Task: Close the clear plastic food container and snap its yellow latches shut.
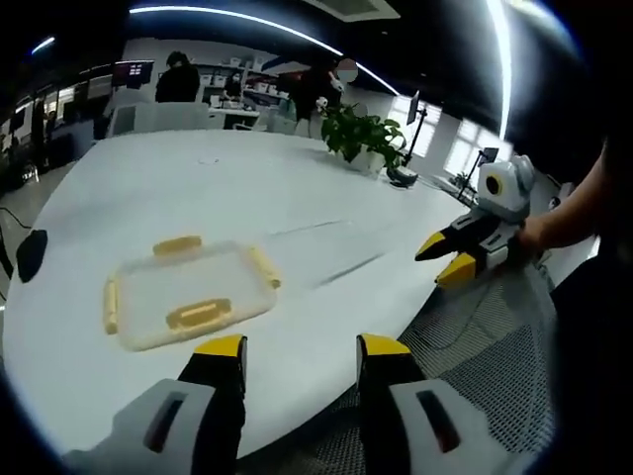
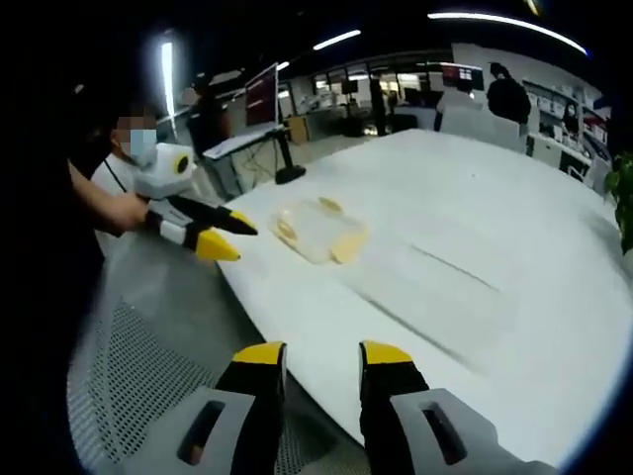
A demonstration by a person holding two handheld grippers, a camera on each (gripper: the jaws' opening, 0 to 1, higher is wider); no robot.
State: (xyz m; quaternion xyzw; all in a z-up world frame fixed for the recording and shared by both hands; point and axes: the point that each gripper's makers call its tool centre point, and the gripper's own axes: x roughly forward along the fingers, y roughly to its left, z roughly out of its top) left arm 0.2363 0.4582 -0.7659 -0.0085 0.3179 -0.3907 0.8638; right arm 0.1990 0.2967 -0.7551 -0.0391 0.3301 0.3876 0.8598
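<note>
The clear plastic food container (image 1: 188,294) lies flat on the white table (image 1: 297,208) with its lid on and yellow latches (image 1: 199,315) along its sides. My left gripper (image 1: 300,348) hovers open just in front of it, nothing between its jaws. Off to the right, past the table edge, my right gripper (image 1: 447,258) is held in a hand. In the right gripper view the container (image 2: 318,231) sits far ahead near the table's edge, my right gripper (image 2: 322,354) stands open and empty, and the left gripper (image 2: 226,236) is seen at the left, jaws apart.
A potted green plant (image 1: 364,135) stands at the table's far side. A black object (image 1: 32,253) lies at the table's left edge. Grey mesh chair backs (image 1: 485,346) sit below the near edge. People, desks and monitors (image 2: 261,94) fill the office behind.
</note>
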